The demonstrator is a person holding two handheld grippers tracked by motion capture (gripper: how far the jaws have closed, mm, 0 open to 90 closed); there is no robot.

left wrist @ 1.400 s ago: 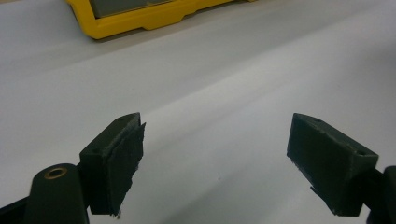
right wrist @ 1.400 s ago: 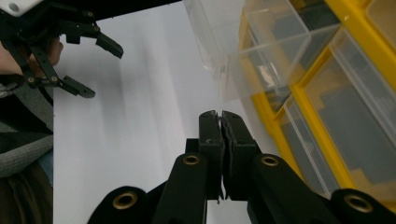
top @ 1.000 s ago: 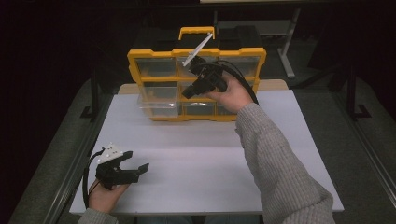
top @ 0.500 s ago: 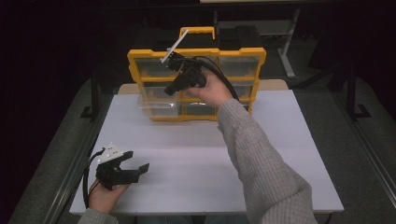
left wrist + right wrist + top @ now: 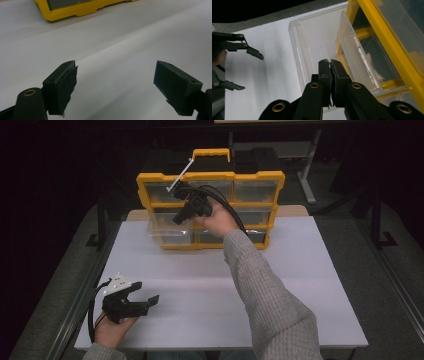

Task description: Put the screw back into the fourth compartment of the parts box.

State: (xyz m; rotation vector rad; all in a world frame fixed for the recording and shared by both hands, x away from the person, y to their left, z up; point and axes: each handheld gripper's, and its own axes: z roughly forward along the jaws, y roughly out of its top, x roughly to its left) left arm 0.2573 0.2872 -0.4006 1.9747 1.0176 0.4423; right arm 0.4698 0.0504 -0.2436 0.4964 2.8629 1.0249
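Observation:
A yellow organizer [image 5: 210,175] with clear drawers stands upright at the back of the white table [image 5: 300,285]. Its lower-left clear drawer [image 5: 167,232] is pulled out toward me. In front of the left column of drawers hovers my right gripper [image 5: 179,218], held in a hand with a grey sleeve. In the right gripper view its jaws [image 5: 330,65] are shut together with nothing between them, above the pulled-out drawer [image 5: 312,42] and beside a second, partly open drawer [image 5: 354,62]. My left gripper [image 5: 147,291] rests at the table's front left, open and empty [image 5: 115,82].
The organizer's yellow base [image 5: 75,11] is far ahead of the left gripper across bare white tabletop [image 5: 125,37]. A yellow carry handle [image 5: 211,154] tops the organizer. Dark floor and metal stands surround the table.
My right gripper has moved left and slightly down across the organizer's front, from the upper middle drawers toward the left column. The left gripper has stayed put.

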